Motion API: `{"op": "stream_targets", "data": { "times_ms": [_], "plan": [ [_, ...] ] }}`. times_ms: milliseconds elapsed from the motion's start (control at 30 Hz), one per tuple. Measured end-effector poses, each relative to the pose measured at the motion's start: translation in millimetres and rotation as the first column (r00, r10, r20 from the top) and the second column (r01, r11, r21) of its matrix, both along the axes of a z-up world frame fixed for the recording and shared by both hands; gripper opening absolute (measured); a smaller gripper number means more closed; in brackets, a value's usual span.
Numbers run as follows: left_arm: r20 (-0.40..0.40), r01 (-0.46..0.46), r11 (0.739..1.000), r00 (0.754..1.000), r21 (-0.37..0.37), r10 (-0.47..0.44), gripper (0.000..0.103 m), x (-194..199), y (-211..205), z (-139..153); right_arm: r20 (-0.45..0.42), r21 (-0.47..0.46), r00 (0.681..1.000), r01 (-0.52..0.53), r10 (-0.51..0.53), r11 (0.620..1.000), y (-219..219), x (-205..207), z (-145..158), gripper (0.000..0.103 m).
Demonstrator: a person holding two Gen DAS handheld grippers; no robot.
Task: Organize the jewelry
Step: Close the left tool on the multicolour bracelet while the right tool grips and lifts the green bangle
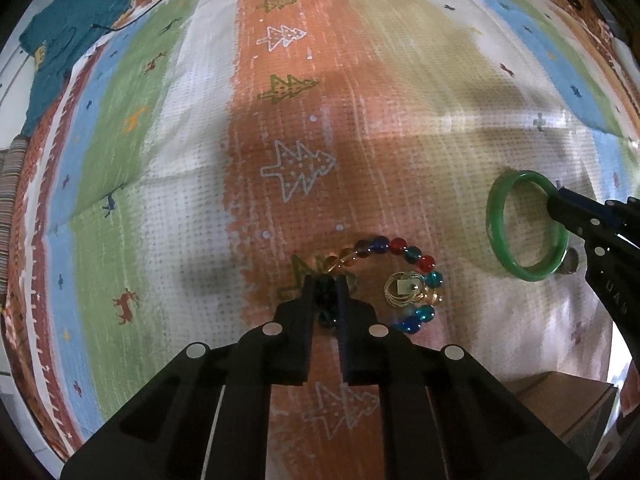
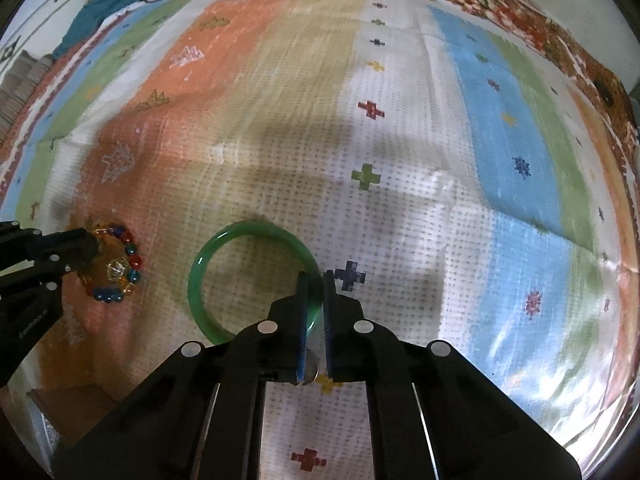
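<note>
A bracelet of coloured glass beads (image 1: 400,246) lies on the patterned cloth, with gold hoop earrings (image 1: 404,290) on a small card inside its loop. My left gripper (image 1: 325,280) is shut on the dark beads at the bracelet's left side. It also shows in the right wrist view (image 2: 94,250), far left, beside the bead bracelet (image 2: 134,262). A green bangle (image 1: 500,236) lies to the right. My right gripper (image 2: 314,276) is shut on the green bangle (image 2: 200,276), pinching its right rim. A small round silver thing (image 1: 573,261) lies under that gripper.
The striped, patterned cloth (image 1: 160,200) covers the whole surface. A teal cloth (image 1: 60,40) and a black cable (image 1: 160,4) lie at the far left. A brown box (image 1: 568,396) stands at the near right edge.
</note>
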State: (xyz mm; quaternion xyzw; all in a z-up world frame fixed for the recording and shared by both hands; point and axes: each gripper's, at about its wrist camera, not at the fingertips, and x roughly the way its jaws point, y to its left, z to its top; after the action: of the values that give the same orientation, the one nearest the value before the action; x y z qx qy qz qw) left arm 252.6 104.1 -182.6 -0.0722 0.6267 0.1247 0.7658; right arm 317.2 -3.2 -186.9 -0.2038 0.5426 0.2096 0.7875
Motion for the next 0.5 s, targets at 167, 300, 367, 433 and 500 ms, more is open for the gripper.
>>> {"op": "stream_targets", "data": {
  "times_ms": [167,300,367,433,500],
  "plan": [
    [0.051,0.001,1.000,0.999,-0.025,0.001,0.009,-1.9,-3.0,20.5,0.037,0.028,0.999,-0.004,0.003,1.000,-1.0,-7.4,14.9,0.008],
    [0.101,0.025,0.999,0.995,-0.035,-0.021,0.009,-4.2,-11.9,38.5,0.079,0.043,0.997,-0.015,0.011,0.999,0.0,-15.7,28.3,0.008],
    [0.128,0.037,0.998,0.991,-0.042,-0.031,0.009,-5.7,-17.7,46.8,0.133,0.030,0.991,-0.038,0.033,0.999,1.3,-24.6,37.8,0.008],
    [0.149,0.041,0.998,0.988,-0.050,-0.033,0.009,-9.2,-24.9,53.4,0.164,0.039,0.986,-0.048,0.041,0.998,0.8,-28.3,45.9,0.008],
    [0.169,0.045,0.998,0.985,-0.053,-0.035,0.009,-11.7,-29.2,60.9,0.181,0.043,0.983,-0.044,0.035,0.998,-1.5,-31.7,53.1,0.008]
  ]
}}
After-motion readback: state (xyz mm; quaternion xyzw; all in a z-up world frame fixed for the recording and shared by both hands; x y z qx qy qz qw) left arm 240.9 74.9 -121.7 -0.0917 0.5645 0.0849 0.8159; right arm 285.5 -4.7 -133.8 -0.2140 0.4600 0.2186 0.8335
